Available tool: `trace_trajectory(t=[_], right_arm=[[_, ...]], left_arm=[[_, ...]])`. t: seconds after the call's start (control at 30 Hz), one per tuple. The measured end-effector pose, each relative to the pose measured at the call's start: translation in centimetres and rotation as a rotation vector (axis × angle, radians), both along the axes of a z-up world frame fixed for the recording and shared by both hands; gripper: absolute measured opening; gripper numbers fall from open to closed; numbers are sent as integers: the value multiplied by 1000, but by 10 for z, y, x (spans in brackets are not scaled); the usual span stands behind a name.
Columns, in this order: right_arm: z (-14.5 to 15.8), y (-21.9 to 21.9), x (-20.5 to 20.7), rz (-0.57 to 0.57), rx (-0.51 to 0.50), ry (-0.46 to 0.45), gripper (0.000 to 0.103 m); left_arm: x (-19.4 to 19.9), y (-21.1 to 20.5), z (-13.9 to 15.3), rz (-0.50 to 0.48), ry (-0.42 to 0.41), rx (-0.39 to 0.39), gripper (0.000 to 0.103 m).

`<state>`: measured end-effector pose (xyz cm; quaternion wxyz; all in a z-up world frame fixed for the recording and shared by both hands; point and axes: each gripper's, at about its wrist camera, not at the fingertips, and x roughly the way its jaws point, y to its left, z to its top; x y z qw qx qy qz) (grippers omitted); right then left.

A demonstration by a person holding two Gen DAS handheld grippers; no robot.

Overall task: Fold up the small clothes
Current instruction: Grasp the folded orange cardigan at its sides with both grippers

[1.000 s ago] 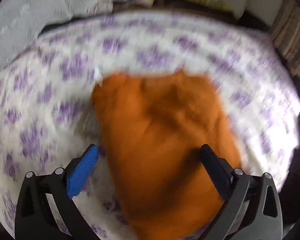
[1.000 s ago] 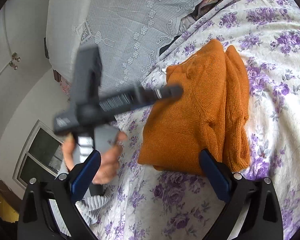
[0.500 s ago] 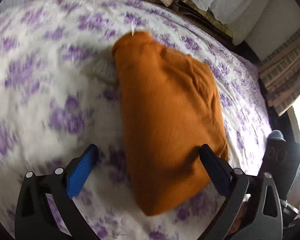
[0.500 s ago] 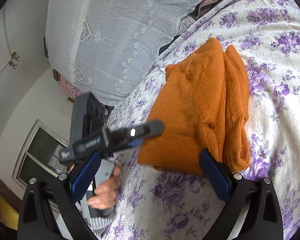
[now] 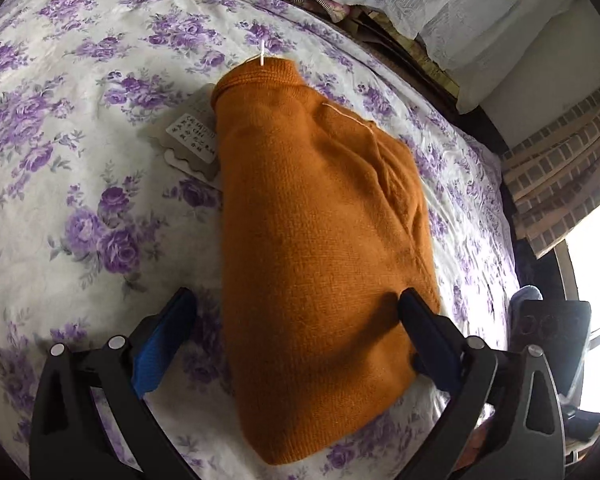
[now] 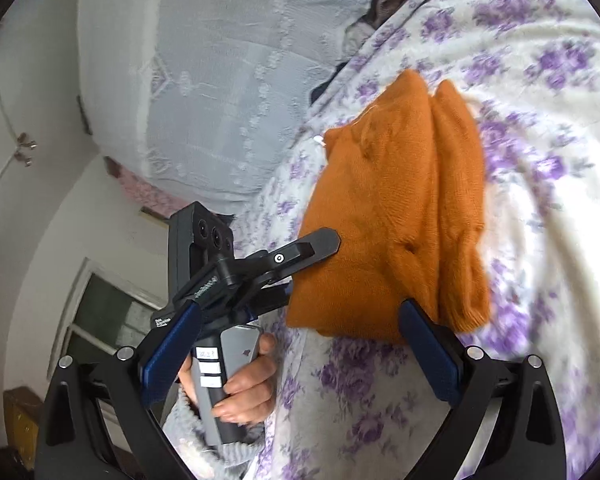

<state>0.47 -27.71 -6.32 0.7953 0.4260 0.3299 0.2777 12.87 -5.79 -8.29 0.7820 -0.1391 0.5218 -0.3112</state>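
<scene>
An orange knitted garment [image 5: 320, 232] lies folded in a long block on the purple-flowered bedsheet [image 5: 80, 80], its collar end farthest from me. Paper tags [image 5: 190, 140] stick out beside the collar. My left gripper [image 5: 296, 320] is open, its fingers on either side of the garment's near end, just above it. In the right wrist view the garment [image 6: 388, 220] shows two stacked layers. My right gripper [image 6: 300, 332] is open and empty, short of the garment's near edge. The left gripper [image 6: 304, 268], held by a hand [image 6: 248, 384], reaches the garment's left corner.
A white lace cover [image 6: 228, 80] drapes over furniture past the bed's far side. A dark gap [image 5: 400, 40] runs along that bed edge. A checked curtain [image 5: 564, 176] and a bright window [image 5: 596, 264] stand at the right. A black block with round lenses [image 5: 552, 332] sits at the right edge.
My left gripper has swung down toward the garment's near end, and its view has turned and sharpened. The right wrist view has shifted slightly.
</scene>
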Motion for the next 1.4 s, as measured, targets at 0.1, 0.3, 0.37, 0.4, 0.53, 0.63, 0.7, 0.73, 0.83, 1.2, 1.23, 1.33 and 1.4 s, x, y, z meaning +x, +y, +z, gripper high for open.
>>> trace_trajectory(t=[0.1, 0.3, 0.37, 0.4, 0.53, 0.63, 0.7, 0.73, 0.83, 1.2, 1.23, 1.33, 1.4], right_arm=[[22, -18, -11, -66, -39, -77, 100], [-9, -49, 13, -158, -1, 96, 100], [-12, -45, 28, -134, -12, 108, 100], [-13, -42, 37, -116, -17, 117, 100], [-18, -36, 72, -94, -1, 143, 100], [-20, -28, 93, -78, 2, 146, 100], [-18, -24, 99, -65, -22, 130, 100], [-18, -25, 96, -62, -21, 134, 99], [-12, -36, 87, -88, -16, 207, 99], [-19, -16, 109, -22, -70, 197, 100], [-19, -10, 114, -24, -104, 188, 100], [-16, 3, 117, -12, -187, 149, 100], [-15, 3, 114, 0, -197, 119, 99]], left_arm=[[-2, 4, 2, -23, 7, -46, 98], [12, -5, -3, -55, 26, -75, 98], [14, -6, -3, -66, 11, -79, 98], [15, -6, -3, -73, 7, -86, 98], [13, -4, -3, -89, -7, -106, 98], [14, -10, -3, -106, -24, -101, 98], [17, -15, -3, -112, -34, -87, 98], [17, -16, -3, -114, -37, -83, 98], [17, -16, -2, -118, -35, -79, 98], [15, -17, -4, -127, 0, -129, 98], [11, -24, -3, -140, -23, -99, 98], [2, -35, -1, -157, -87, -8, 98], [-1, -40, 0, -155, -110, 34, 98]])
